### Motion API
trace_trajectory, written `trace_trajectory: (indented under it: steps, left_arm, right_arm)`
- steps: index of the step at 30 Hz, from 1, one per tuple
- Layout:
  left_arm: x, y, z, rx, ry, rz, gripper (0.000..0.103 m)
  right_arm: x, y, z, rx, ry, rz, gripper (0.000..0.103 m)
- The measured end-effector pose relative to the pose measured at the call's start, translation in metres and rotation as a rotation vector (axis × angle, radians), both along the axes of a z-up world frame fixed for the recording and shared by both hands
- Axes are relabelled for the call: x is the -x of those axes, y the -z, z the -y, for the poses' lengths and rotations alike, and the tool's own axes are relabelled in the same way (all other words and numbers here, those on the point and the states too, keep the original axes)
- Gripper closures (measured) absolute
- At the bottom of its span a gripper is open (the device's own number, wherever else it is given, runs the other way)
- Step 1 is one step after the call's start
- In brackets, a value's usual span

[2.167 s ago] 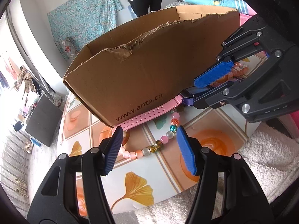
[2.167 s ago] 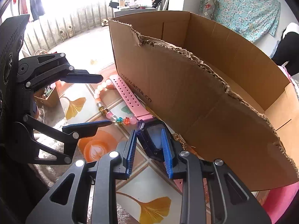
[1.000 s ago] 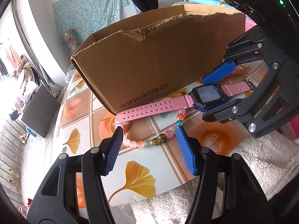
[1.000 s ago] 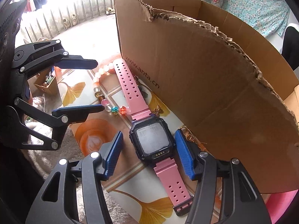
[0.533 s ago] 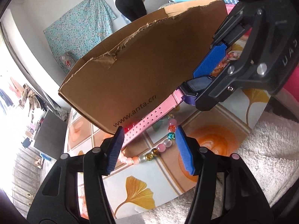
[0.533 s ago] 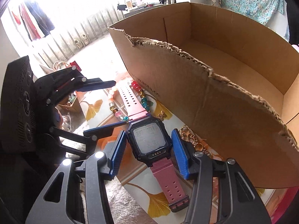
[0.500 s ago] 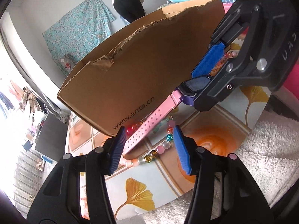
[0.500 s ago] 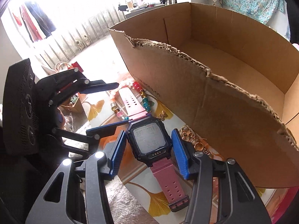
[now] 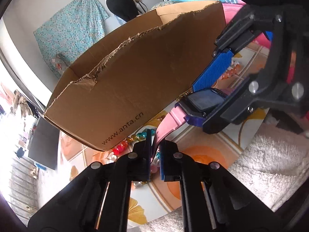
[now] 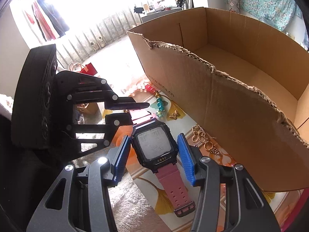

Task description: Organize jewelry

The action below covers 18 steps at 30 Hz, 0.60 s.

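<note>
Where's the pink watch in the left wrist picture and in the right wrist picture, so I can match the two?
Left wrist view: the pink watch is right of centre; its face sits in the right claw and its strap runs down into the shut left claw.
Right wrist view: watch at lower centre, face up between the blue pads.
Shared landmark: the cardboard box printed www.anta.cn.

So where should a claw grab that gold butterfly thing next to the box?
Take the gold butterfly by its two wing edges, coming straight down from above. It lies flat on the table, so nothing sticks up to pinch. The box wall stands close on one side and the beads on the other, so coming in from the side looks awkward. It is small, so close gently.
</note>
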State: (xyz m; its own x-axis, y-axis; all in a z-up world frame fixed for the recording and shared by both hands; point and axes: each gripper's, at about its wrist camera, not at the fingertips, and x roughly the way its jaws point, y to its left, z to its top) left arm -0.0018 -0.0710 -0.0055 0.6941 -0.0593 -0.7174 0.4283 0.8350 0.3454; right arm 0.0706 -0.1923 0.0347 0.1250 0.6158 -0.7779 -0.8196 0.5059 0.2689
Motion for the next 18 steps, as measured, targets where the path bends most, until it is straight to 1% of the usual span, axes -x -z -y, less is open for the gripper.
trace_trajectory:
  steps: [2,6,9,11,14,16,17,18]
  left_arm:
    - [-0.01,-0.006,-0.003,0.05,-0.008,-0.05,0.097]
    - [-0.032,-0.014,-0.01,0.118,-0.035,-0.145,0.098]
    - [-0.046,-0.017,-0.016,0.167,-0.053,-0.214,0.098]
    - [-0.056,-0.018,-0.021,0.199,-0.065,-0.255,0.098]
    - [-0.071,-0.02,-0.028,0.256,-0.083,-0.3,0.098]
    - [-0.074,-0.022,-0.031,0.293,-0.083,-0.314,0.098]
    - [-0.076,-0.023,-0.032,0.299,-0.082,-0.314,0.098]
    - [-0.077,-0.024,-0.032,0.295,-0.083,-0.307,0.098]
  right_arm:
    - [0.005,-0.002,0.002,0.005,0.027,0.017,0.053]
    - [0.023,0.001,0.003,0.001,0.087,0.064,0.052]
    - [0.04,0.008,0.001,0.028,0.131,0.121,0.052]
    - [0.049,0.014,-0.005,0.056,0.163,0.176,0.052]
    - [0.058,0.027,-0.015,0.11,0.229,0.248,0.052]
    - [0.061,0.035,-0.022,0.141,0.276,0.283,0.052]
    - [0.062,0.036,-0.023,0.139,0.294,0.292,0.055]
    - [0.063,0.035,-0.022,0.134,0.314,0.298,0.06]
